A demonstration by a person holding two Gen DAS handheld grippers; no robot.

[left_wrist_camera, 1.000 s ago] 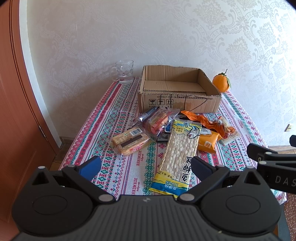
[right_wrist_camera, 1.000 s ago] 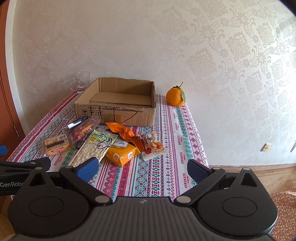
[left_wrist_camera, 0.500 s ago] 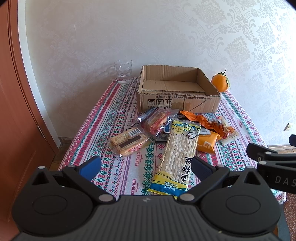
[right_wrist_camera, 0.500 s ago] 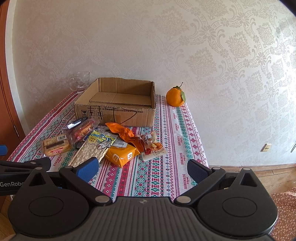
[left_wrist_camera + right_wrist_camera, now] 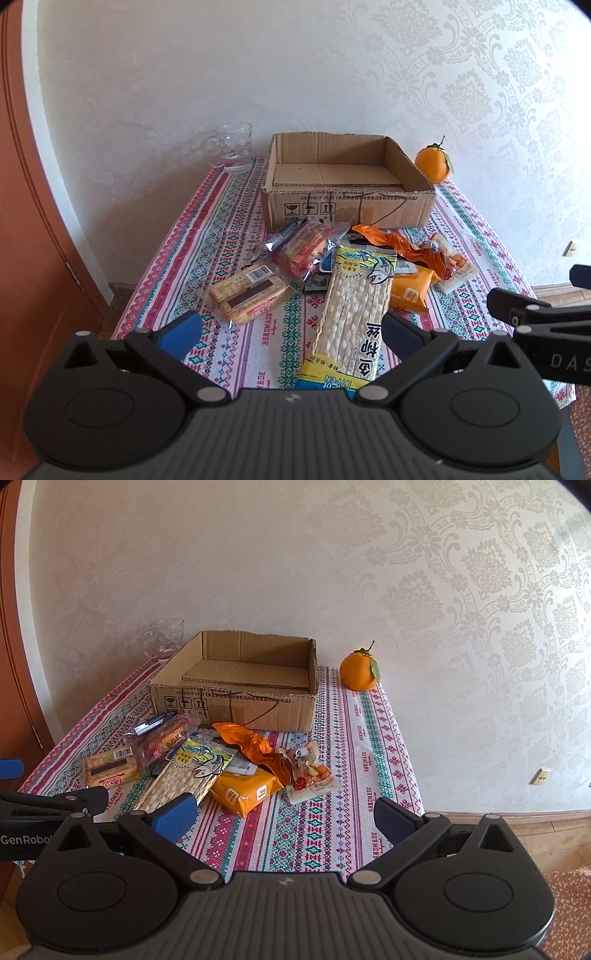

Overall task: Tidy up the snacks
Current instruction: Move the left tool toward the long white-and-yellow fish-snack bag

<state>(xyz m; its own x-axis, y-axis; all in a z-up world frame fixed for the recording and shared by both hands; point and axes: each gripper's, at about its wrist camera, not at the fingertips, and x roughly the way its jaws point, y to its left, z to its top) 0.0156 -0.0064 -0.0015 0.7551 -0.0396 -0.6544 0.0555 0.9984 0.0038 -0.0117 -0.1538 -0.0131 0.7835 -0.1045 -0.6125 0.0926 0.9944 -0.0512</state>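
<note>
A pile of snack packets lies on the patterned tablecloth (image 5: 229, 218) in front of an empty cardboard box (image 5: 343, 192) (image 5: 236, 686). The pile holds a long yellow fish-snack packet (image 5: 354, 306) (image 5: 188, 771), a cracker pack (image 5: 245, 297) (image 5: 109, 768), a clear bag of red-wrapped snacks (image 5: 308, 247) (image 5: 164, 734), an orange pouch (image 5: 410, 290) (image 5: 247, 790), a crumpled orange wrapper (image 5: 399, 245) (image 5: 251, 744) and a small clear packet (image 5: 310, 775). My left gripper (image 5: 291, 332) is open and empty, near the fish-snack packet's front end. My right gripper (image 5: 284, 818) is open and empty above the table's front edge.
A glass mug (image 5: 232, 153) (image 5: 166, 638) stands at the back left by the wall. An orange with a leaf (image 5: 432, 166) (image 5: 358, 670) sits at the back right beside the box. A wooden door (image 5: 33, 258) is on the left. Floor (image 5: 517, 834) shows on the right.
Both views have shifted only slightly; the left gripper has edged a little back and left. Nothing on the table has moved. Both grippers stay open.
</note>
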